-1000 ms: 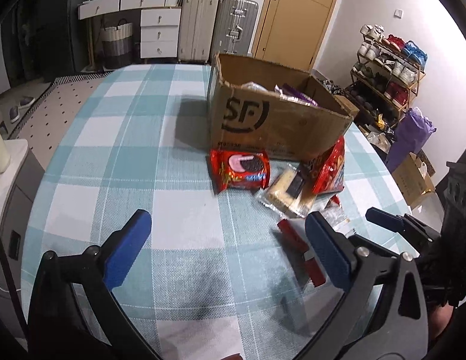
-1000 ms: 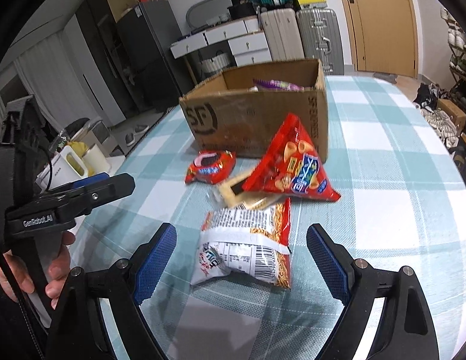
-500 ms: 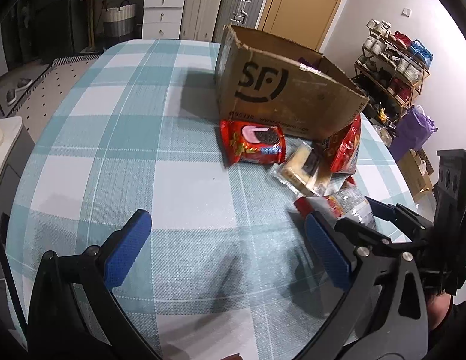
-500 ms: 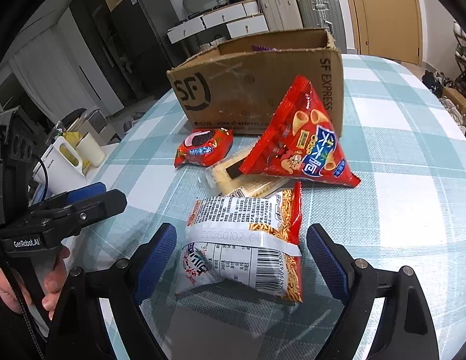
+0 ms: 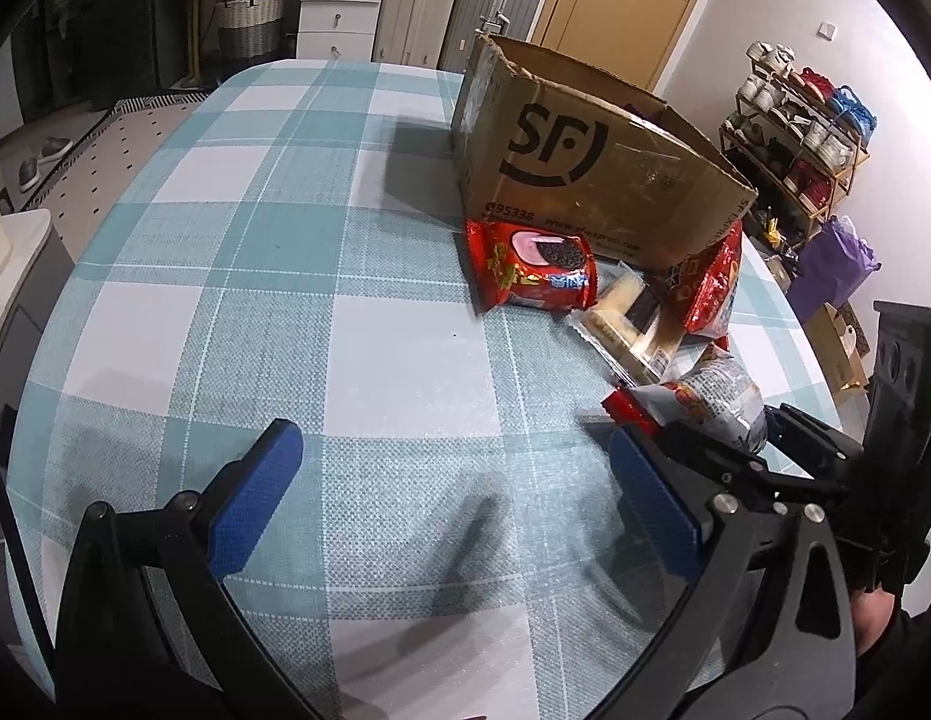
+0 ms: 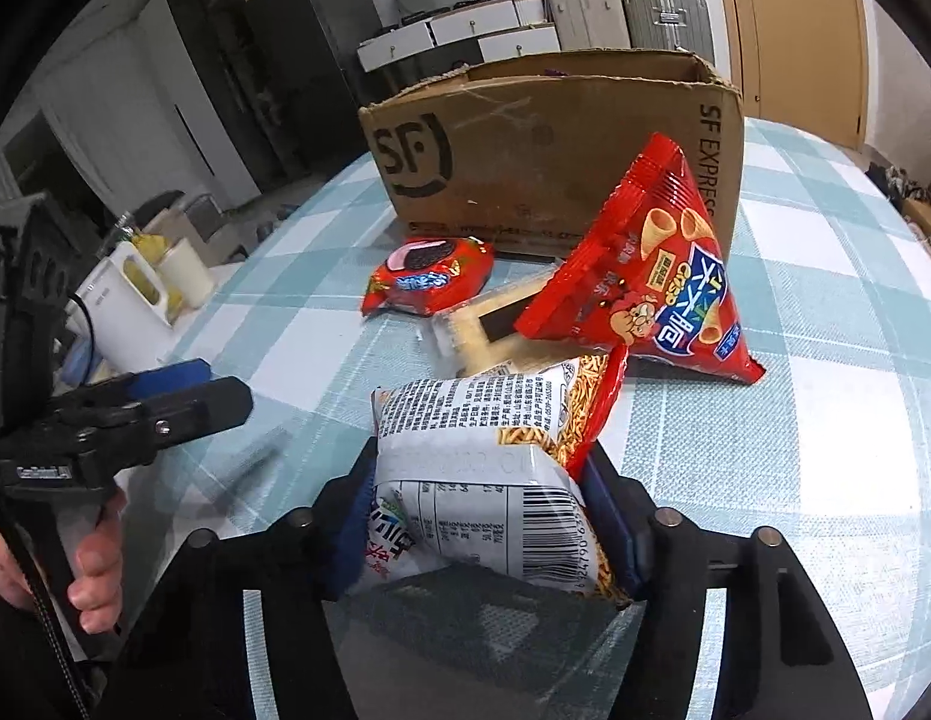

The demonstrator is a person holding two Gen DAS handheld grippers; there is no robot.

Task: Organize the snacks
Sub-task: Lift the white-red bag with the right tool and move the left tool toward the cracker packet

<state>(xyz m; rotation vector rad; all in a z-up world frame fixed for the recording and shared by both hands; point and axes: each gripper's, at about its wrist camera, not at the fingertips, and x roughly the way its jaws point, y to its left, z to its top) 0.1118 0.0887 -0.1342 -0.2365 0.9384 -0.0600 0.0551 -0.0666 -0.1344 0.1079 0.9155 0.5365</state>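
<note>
Squeezing in on the noodle snack bag (image 6: 483,480), our right gripper (image 6: 477,516) has its blue pads right against both sides of it now; a second ago those jaws stood wide with the bag lying loose between them. The jaws are closing, and the bag looks pinched, maybe lifted a bit off the checked tablecloth (image 5: 285,276), though we can't tell for sure. Our left gripper (image 5: 459,504) is wide open and holds nothing, just like before. The cone chip bag (image 6: 645,276), the cookie pack (image 6: 429,282) and a clear wafer pack (image 6: 477,330) lie beside the cardboard box (image 6: 549,156), which looks closer than before.
</note>
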